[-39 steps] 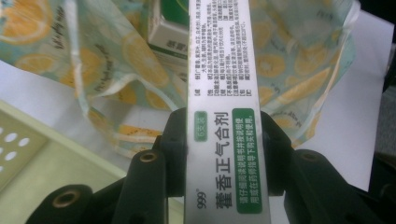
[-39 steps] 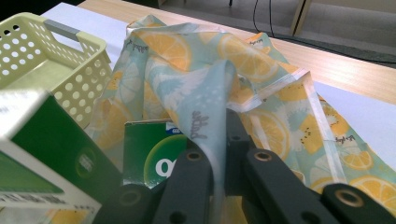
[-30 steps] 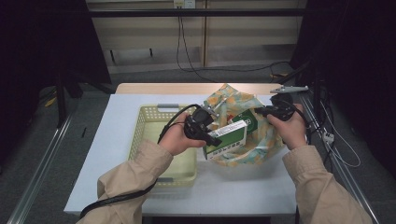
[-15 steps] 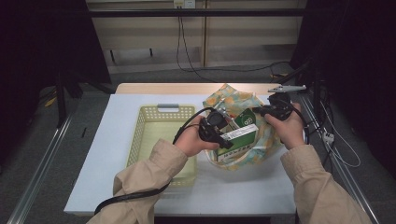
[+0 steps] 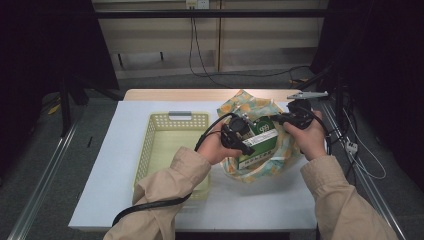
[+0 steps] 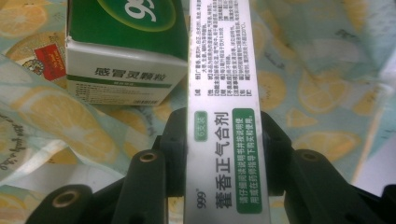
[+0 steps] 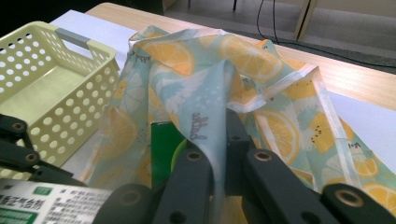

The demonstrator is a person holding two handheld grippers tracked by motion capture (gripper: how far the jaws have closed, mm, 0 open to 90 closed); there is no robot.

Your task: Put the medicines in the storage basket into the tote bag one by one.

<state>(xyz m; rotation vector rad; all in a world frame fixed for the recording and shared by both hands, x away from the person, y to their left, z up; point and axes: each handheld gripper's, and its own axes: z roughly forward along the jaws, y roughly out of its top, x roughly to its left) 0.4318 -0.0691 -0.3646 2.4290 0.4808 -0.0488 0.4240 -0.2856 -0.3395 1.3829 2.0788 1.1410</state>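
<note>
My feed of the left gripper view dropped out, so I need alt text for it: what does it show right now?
The left gripper is clamped on a long white medicine box with green labels, held over the open lemon-print bag. A green and white medicine box already lies in the bag, upper left, against the long box's side.

1. Your bag [image 5: 250, 107] is pale turquoise with a print of orange and yellow citrus slices and white leaves, plus white seams.
2. The box [image 6: 219, 116] in your left gripper [image 6: 219, 154] is silver-white with green label patches and dark print.
3. Inside the bag, the second box [image 6: 126, 42] is dark green on top, with a white side and a green stripe.
4. Left of the bag, your basket [image 5: 172, 120] is pale yellow with a grey handle.
5. Both grippers are black; your sleeves [image 5: 165, 195] are beige.
</note>
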